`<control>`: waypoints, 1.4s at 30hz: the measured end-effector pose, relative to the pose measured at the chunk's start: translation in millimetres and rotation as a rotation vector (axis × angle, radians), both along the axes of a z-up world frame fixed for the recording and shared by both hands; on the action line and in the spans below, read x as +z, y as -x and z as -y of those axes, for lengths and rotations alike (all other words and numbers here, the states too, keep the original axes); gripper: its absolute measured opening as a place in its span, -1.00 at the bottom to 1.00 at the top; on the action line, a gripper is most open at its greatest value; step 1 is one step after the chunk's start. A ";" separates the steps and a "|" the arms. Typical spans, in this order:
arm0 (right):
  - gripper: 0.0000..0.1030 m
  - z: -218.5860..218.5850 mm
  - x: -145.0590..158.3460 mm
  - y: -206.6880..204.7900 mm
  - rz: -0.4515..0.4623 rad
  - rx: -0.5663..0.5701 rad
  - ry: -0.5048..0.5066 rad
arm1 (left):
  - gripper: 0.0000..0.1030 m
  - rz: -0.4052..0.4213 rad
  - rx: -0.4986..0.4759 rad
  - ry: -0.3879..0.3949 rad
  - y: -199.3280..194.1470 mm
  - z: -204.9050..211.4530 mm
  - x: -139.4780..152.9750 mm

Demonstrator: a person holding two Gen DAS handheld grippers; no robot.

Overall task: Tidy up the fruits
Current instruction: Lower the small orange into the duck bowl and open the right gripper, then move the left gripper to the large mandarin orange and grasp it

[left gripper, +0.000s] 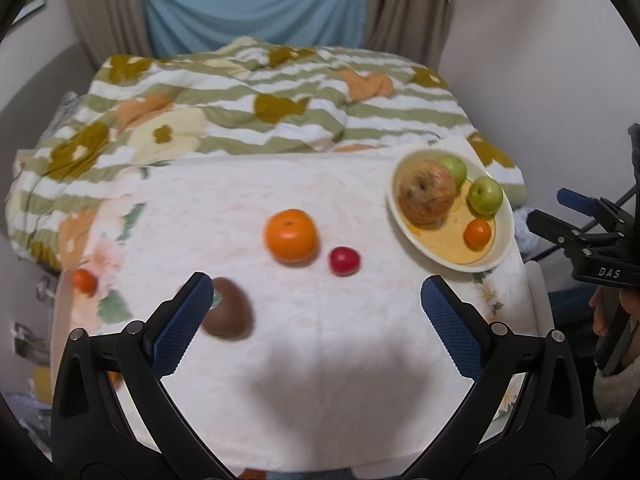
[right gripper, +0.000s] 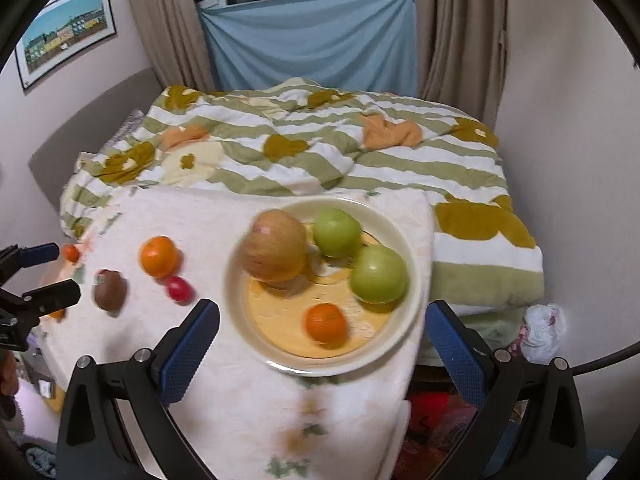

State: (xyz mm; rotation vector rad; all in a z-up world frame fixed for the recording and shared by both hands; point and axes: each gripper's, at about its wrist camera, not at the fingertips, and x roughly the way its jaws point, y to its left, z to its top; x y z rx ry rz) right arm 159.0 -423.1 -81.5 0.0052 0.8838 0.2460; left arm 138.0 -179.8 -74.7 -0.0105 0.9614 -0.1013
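A cream plate (left gripper: pixel 502 240) (right gripper: pixel 256 344) at the table's right holds a big reddish apple (left gripper: pixel 427 192) (right gripper: pixel 274 250), two green apples (left gripper: pixel 485 195) (right gripper: pixel 379 274) and a small orange (left gripper: pixel 477 233) (right gripper: pixel 326 325). Loose on the cloth lie a large orange (left gripper: pixel 292 240) (right gripper: pixel 159 257), a red fruit (left gripper: pixel 344 260) (right gripper: pixel 179 289), a brown kiwi (left gripper: pixel 230 310) (right gripper: pixel 110 290) and a small orange fruit (left gripper: pixel 85 281) (right gripper: pixel 71 253). My left gripper (left gripper: pixel 316 312) is open and empty above the cloth, the kiwi beside its left finger. My right gripper (right gripper: pixel 322 344) is open and empty over the plate.
The table wears a white floral cloth (left gripper: pixel 320 360) (right gripper: pixel 320 420). A striped quilt on a bed (left gripper: pixel 260 120) (right gripper: pixel 320 152) lies behind it. Curtains and a blue cloth hang at the back. A white bundle (right gripper: pixel 542 330) sits right of the table.
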 end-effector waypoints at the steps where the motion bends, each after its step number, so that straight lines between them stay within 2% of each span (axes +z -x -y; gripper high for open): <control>1: 0.99 -6.5 5.9 3.0 0.006 0.007 0.003 | 1.00 0.007 0.015 0.000 4.1 -7.2 4.0; 8: 0.99 -54.6 32.4 21.2 0.051 0.025 0.022 | 1.00 0.057 0.145 0.022 41.6 -82.0 25.1; 17: 0.99 -138.3 35.1 30.8 0.041 0.064 0.008 | 1.00 0.050 0.238 0.026 72.8 -179.3 18.9; 22: 0.99 -182.1 23.2 33.0 0.012 0.063 0.010 | 1.00 0.028 0.247 0.010 79.5 -224.2 -0.6; 28: 0.99 -222.2 -1.5 33.1 -0.026 0.028 0.013 | 1.00 -0.024 0.203 0.030 79.1 -258.8 -33.9; 36: 0.99 -259.6 -36.0 33.5 -0.046 -0.016 0.031 | 1.00 -0.078 0.130 0.070 74.1 -273.5 -81.0; 42: 0.99 -279.8 -59.8 30.6 -0.081 0.005 0.042 | 0.92 -0.114 0.121 0.081 68.1 -273.1 -110.7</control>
